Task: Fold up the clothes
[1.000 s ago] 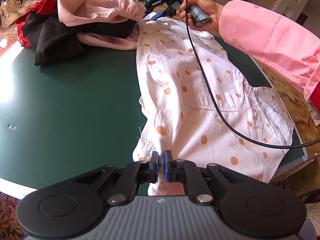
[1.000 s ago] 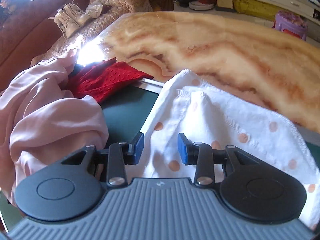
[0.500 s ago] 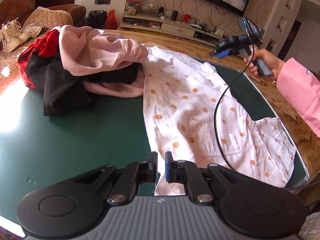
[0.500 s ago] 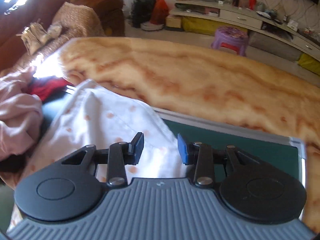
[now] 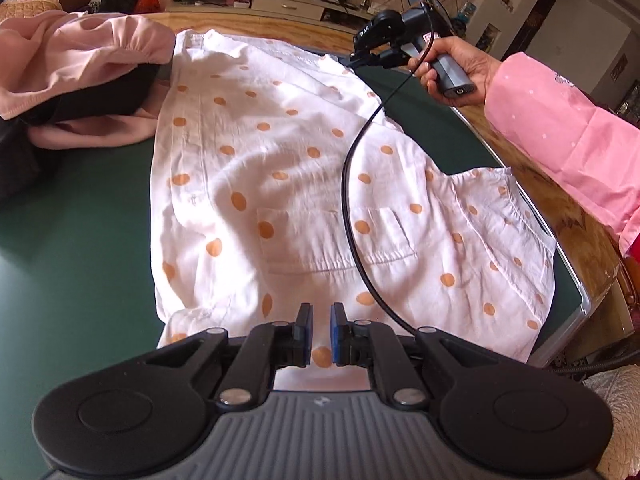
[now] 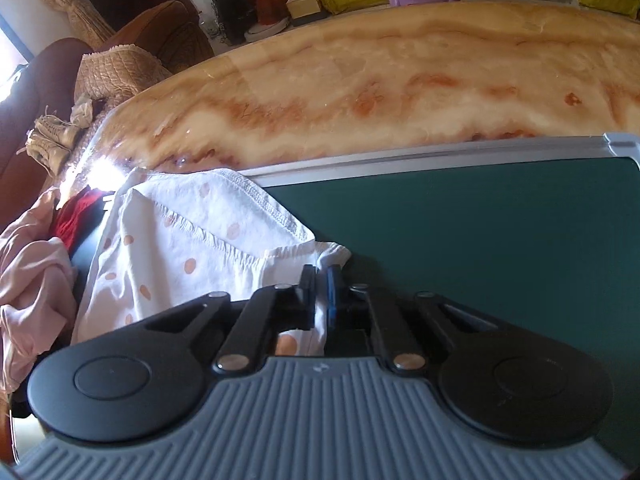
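A white shirt with orange dots (image 5: 280, 168) lies spread on the green mat (image 5: 72, 240). At the near hem, my left gripper (image 5: 320, 322) has its jaws almost together, with the shirt's fabric pinched between the blue pads. In the right wrist view my right gripper (image 6: 321, 280) is shut on a far corner of the shirt (image 6: 180, 248), and a strip of white cloth shows between its pads. The left wrist view shows the right gripper (image 5: 354, 60) at the shirt's far right edge, held by a hand in a pink sleeve (image 5: 560, 120).
A heap of pink cloth (image 5: 80, 52) and black cloth (image 5: 100, 96) lies at the far left, touching the shirt. A black cable (image 5: 348, 184) hangs across the shirt. The mat's metal edge (image 6: 400, 162) meets the marble tabletop (image 6: 380, 92). Red cloth (image 6: 76, 212) lies behind the pile.
My right gripper travelled right along the shirt's far edge and closed on its corner. The left gripper shifted with the hem still in it, and the shirt now lies flatter.
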A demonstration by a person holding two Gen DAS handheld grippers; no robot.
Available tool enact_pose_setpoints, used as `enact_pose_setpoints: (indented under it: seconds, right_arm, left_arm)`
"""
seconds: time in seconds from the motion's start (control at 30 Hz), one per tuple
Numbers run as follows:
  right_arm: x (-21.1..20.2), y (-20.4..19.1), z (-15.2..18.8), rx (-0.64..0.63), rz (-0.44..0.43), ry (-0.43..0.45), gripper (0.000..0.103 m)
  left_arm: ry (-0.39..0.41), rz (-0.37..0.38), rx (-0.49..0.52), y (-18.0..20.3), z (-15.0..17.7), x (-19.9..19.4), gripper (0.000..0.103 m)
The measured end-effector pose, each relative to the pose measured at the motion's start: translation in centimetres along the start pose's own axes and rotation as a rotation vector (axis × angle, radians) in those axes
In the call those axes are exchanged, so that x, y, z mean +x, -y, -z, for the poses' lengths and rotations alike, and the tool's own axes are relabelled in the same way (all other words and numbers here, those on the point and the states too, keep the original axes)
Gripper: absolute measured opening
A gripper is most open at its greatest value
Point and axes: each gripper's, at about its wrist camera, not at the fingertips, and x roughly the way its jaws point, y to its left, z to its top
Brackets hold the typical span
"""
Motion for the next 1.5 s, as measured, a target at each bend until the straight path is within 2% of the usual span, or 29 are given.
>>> enact_pose_setpoints:
  seconds: [0.07,0.17,0.2,0.33,0.4,0.43,0.53,0.67,0.7,0.77,0.83,0.9,1.03,1.07,1.13,1.27,1.37,1.5]
  right_arm:
    - [-0.6,0.0,0.2,-0.013,0.029,0.037,0.002]
    - [-2.5,-0.4,0.4,-0.057,0.113,0.157,0.002]
    - [-2.5,-0.6,0.4,-0.078,0.137,0.164,0.002]
    - [-0.5,-0.9,0.5,-0.155,0.226,0.096,0.004]
    - [-0.4,-0.4,0.5,-0.138,0.245,0.117,0.015]
    - [-0.7,0.1,0.5,-0.11,0.249,0.132,0.024]
    - [-2.4,1.5,0.5,-0.034,0.173,0.152,0.025]
    - [-3.9,-1.1,0.8,-0.165,0.135,0.127,0.026]
    - [-3.9,-2.1,0.9,-0.201,0.142,0.115,0.028]
    - [-3.6,-4.0,1.0,-0.272,0.165,0.097,0.041]
    - [-2.7,-5.1,1.0,-0.303,0.193,0.075,0.042]
    - [-2.0,-5.5,1.0,-0.301,0.177,0.057,0.042]
    - [-1.2,-6.0,1.4,-0.32,0.202,0.043,0.041]
    - [-1.1,-6.0,1.5,-0.331,0.221,0.045,0.025]
    - [-1.2,-5.5,1.4,-0.319,0.242,0.045,0.003]
    - [-2.5,-3.3,0.9,-0.244,0.252,0.091,0.002]
    - [-2.8,-1.2,0.5,-0.174,0.213,0.083,0.002]
    - [-1.9,-0.3,0.7,-0.155,0.207,0.074,0.002]
  left_arm:
    - [-0.021,0.002,0.021,0.2,0.4,0.2,0.008]
    - [-0.024,0.0,0.047,0.4,0.9,0.2,0.008]
    - [-0.023,0.0,0.053,0.4,1.1,0.1,0.008]
    - [-0.024,0.009,0.044,0.2,1.2,-0.1,0.008]
    - [-0.023,0.008,0.04,0.2,1.2,-0.1,0.008]
    - [-0.023,0.006,0.041,0.2,1.2,-0.2,0.008]
    - [-0.025,0.002,0.047,0.2,0.9,-0.1,0.008]
    - [-0.019,0.005,0.039,0.2,0.7,0.2,0.008]
    - [-0.017,0.005,0.037,0.2,0.7,0.2,0.008]
    - [-0.006,-0.007,0.035,0.2,0.5,0.0,0.008]
    - [0.015,-0.019,0.026,-0.2,0.1,-0.6,0.009]
    - [0.037,-0.038,0.01,-1.0,-0.8,-1.3,0.016]
    - [0.083,-0.097,0.017,-2.6,-3.5,-1.7,0.016]
    - [0.097,-0.113,0.029,-3.0,-4.3,-1.5,0.017]
    - [0.113,-0.142,0.048,-3.6,-5.9,-0.9,0.017]
    - [0.132,-0.141,0.028,-4.9,-8.8,0.7,0.017]
    - [0.134,-0.136,0.027,-5.2,-10.0,2.0,0.017]
    - [0.116,-0.153,0.031,-5.6,-10.5,3.8,0.017]
